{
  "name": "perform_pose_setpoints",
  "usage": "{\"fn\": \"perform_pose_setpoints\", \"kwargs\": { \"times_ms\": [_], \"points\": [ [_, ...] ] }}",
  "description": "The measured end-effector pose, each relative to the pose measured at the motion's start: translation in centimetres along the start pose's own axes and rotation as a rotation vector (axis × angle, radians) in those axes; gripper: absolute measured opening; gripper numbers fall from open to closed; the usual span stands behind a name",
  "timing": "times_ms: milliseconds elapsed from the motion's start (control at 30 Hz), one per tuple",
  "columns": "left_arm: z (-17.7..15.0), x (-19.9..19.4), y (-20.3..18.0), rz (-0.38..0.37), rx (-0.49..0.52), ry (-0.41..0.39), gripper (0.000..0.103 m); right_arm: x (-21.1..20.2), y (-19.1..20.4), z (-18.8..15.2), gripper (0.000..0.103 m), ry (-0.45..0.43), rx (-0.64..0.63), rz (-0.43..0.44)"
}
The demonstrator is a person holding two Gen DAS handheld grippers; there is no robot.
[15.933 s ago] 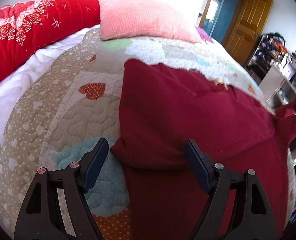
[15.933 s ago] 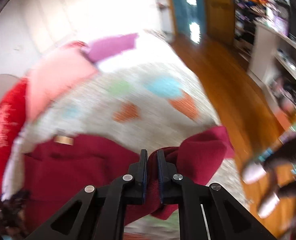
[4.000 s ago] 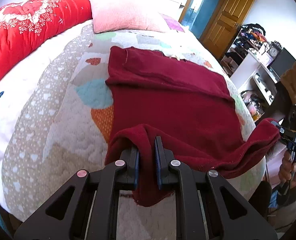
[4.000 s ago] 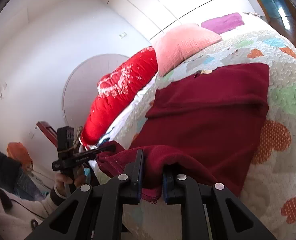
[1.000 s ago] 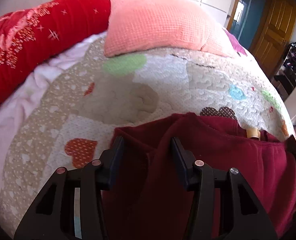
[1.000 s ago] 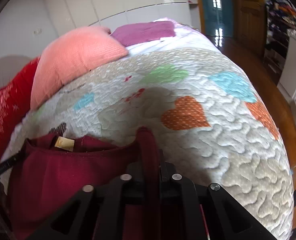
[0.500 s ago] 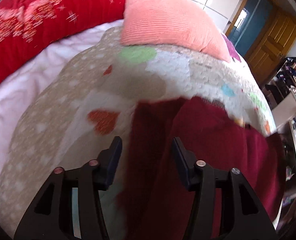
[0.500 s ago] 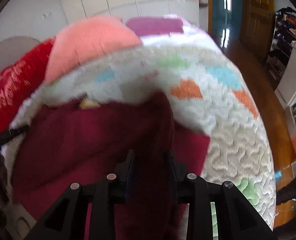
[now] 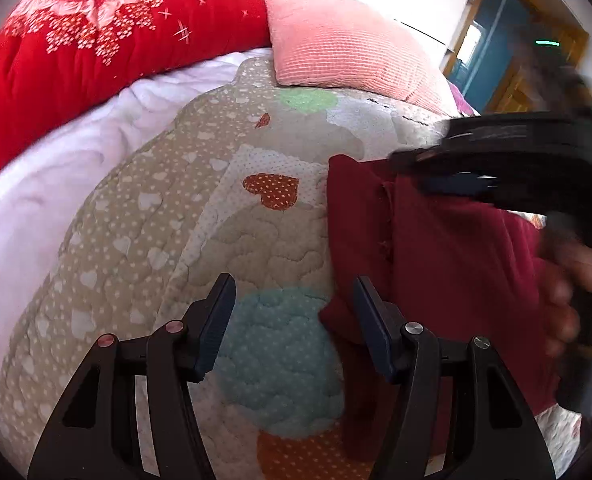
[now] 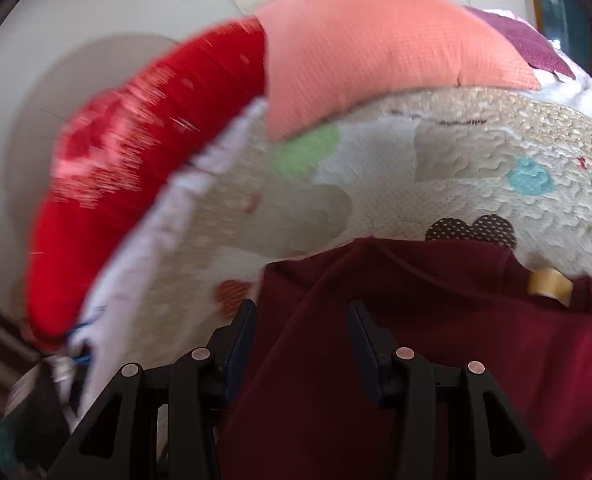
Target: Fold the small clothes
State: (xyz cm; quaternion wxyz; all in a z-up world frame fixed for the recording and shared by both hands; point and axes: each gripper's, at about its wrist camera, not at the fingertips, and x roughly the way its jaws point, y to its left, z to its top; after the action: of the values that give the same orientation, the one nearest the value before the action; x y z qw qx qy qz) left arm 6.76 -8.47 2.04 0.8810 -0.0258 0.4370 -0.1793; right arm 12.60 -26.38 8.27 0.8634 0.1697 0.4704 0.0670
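A dark red garment (image 9: 448, 248) lies folded on the patterned quilt (image 9: 199, 216). My left gripper (image 9: 293, 320) is open and empty above the quilt, just left of the garment's left edge. My right gripper (image 10: 302, 338) is open over the garment (image 10: 416, 344), with fabric lying between its jaws. A tan label (image 10: 546, 284) shows at the garment's collar. The right gripper also shows blurred in the left wrist view (image 9: 508, 168), above the garment's far side, with the person's hand behind it.
A red patterned duvet (image 9: 79, 52) and a pink pillow (image 9: 348, 44) lie at the head of the bed. A white sheet (image 9: 43, 184) shows on the left. A purple cloth (image 10: 524, 44) lies behind the pillow. A wooden door (image 9: 536, 56) stands at far right.
Both grippers have let go of the garment's folded-over edge and opened. My left gripper has drawn back to the left of the garment. The right gripper has swung left.
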Motion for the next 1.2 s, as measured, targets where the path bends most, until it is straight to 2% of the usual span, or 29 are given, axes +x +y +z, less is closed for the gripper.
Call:
{"fn": "perform_pose_setpoints", "kwargs": {
  "times_ms": [67,100,133,167,367,400,533,633,733,933,1067,1200],
  "points": [
    [0.1,-0.1,0.4,-0.005,-0.005,0.001,0.061,2.3,0.1,0.3,0.045,0.058,0.004,-0.062],
    [0.1,-0.1,0.6,-0.015,-0.010,0.006,0.061,2.8,-0.1,0.3,0.035,0.056,-0.003,-0.090],
    [0.2,-0.1,0.8,-0.022,-0.015,0.008,0.061,2.9,-0.3,0.4,0.019,0.039,-0.026,-0.120],
    [0.2,-0.2,0.9,-0.023,-0.019,0.009,0.061,2.8,-0.2,0.6,0.013,0.026,-0.054,-0.137],
    [0.4,-0.8,1.2,-0.029,-0.039,-0.009,0.061,2.1,0.1,2.2,0.000,-0.031,-0.055,-0.076],
    [0.4,-0.9,1.2,-0.028,-0.039,-0.014,0.061,2.6,0.6,2.4,0.000,-0.030,-0.057,-0.054],
    [0.4,-0.7,1.2,-0.024,-0.031,-0.005,0.061,4.3,1.1,1.8,0.000,0.002,-0.042,-0.056],
    [0.4,-0.5,1.0,-0.025,-0.024,0.002,0.061,1.7,0.3,0.6,0.001,-0.033,0.000,0.047],
    [0.3,-0.8,0.8,-0.028,-0.018,-0.007,0.061,-2.3,-0.3,-1.3,0.005,-0.086,-0.018,0.065],
    [0.1,-1.3,0.3,-0.042,-0.012,-0.014,0.061,-7.0,-3.6,-5.2,0.023,-0.106,-0.021,-0.045],
    [0.0,-1.5,-0.4,-0.072,0.005,-0.019,0.061,-9.9,-7.0,-8.6,0.025,-0.143,0.019,-0.128],
    [-0.2,-1.9,-1.3,-0.154,0.021,-0.004,0.061,-13.5,-11.1,-12.5,0.025,-0.162,0.061,-0.243]
  ]
}}
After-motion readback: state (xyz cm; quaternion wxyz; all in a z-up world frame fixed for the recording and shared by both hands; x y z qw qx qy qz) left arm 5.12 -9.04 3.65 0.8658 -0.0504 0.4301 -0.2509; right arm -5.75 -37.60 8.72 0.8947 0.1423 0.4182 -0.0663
